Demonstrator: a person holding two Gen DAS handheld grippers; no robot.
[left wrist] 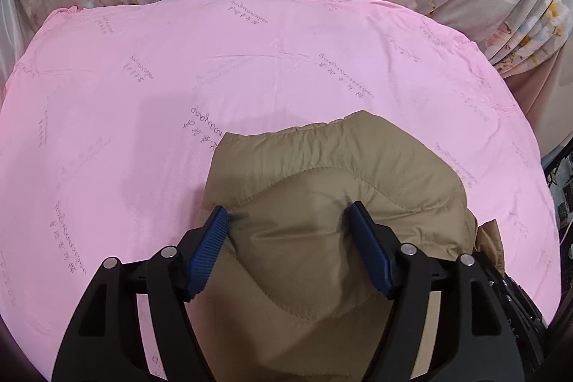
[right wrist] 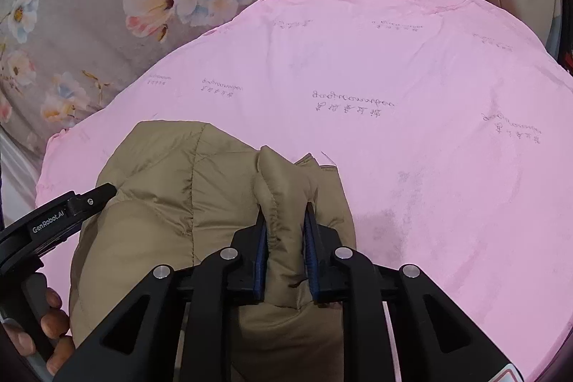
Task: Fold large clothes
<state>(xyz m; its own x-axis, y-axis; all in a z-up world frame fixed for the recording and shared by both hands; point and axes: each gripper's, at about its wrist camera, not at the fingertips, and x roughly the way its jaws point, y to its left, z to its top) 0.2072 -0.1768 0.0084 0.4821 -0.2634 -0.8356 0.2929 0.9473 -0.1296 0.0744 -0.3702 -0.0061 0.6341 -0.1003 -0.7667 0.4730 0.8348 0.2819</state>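
1. While a tan quilted puffer jacket [left wrist: 333,203] lies bunched near the front of a pink sheet printed with faint grey script [left wrist: 143,88], the left gripper [left wrist: 288,215] stands with its blue ribbed pads [left wrist: 211,249] spread wide, the padded fabric bulging up between them without being pinched.

2. Seen from the right wrist, the right gripper [right wrist: 286,217] has its jaws drawn in tight on a raised, stitched ridge of the same jacket [right wrist: 172,174], which stands up between the two pads.

3. At the left edge of that view the body of the left gripper [right wrist: 53,221] rests against the jacket's side, with the fingers of the person's left hand [right wrist: 53,314] wrapped round its handle.

4. Behind the sheet spreads a grey floral bedcover [right wrist: 89,6].

5. Judged from here, the fold is early: the garment is a lump, not yet laid flat.

6. Risk one: slick, puffy fabric may slide out of the right gripper's narrow bite if it is pulled hard, dropping the ridge.

7. Risk two: with the left side unheld, a lift by one gripper alone would likely drag the jacket askew and rumple the sheet below.

8. Risk three: closing the left gripper on the bulge could catch several layers at once, locking in a crooked fold.
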